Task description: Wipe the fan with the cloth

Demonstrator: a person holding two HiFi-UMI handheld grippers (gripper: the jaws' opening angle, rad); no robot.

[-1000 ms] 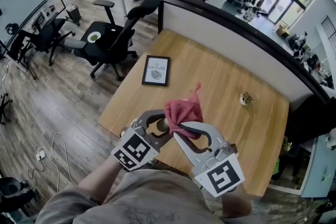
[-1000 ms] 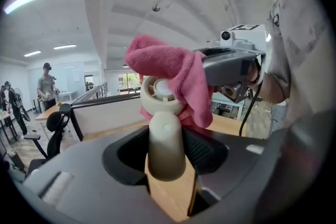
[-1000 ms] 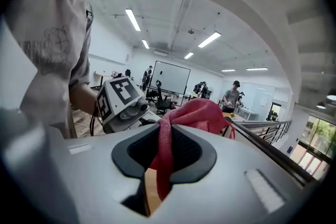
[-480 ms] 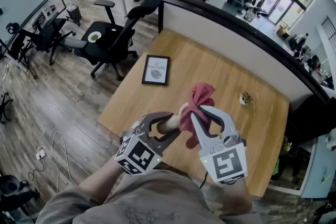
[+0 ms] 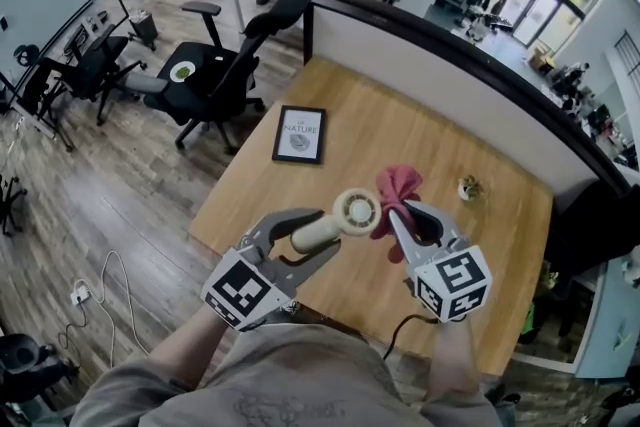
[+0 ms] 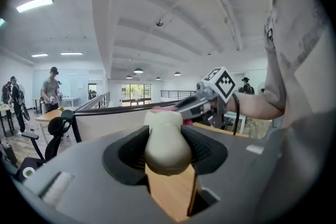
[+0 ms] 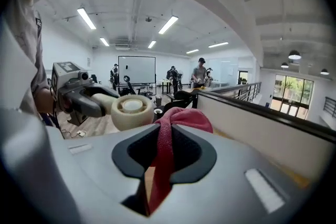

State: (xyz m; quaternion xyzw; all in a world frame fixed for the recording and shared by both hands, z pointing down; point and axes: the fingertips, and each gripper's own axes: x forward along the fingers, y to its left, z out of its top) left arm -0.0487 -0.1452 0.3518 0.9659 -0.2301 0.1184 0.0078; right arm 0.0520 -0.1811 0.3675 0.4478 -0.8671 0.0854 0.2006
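Observation:
My left gripper (image 5: 322,233) is shut on the handle of a small cream hand-held fan (image 5: 357,211), held above the wooden table (image 5: 400,130). The fan's round head faces up and is uncovered. Just right of the head, my right gripper (image 5: 410,213) is shut on a red cloth (image 5: 398,185) that bunches above its jaws. In the left gripper view the fan handle (image 6: 167,144) fills the gap between the jaws. In the right gripper view the cloth (image 7: 168,134) hangs through the jaws, with the fan head (image 7: 131,110) to the left.
A framed "NATURE" picture (image 5: 298,134) lies on the table at the far left. A small potted plant (image 5: 468,187) stands at the right. A black office chair (image 5: 215,75) is beyond the table's left edge, and a low partition wall (image 5: 450,65) runs along the back.
The right gripper has carried the cloth off the fan head toward the right, leaving the head bare. The left gripper has lifted the fan a little.

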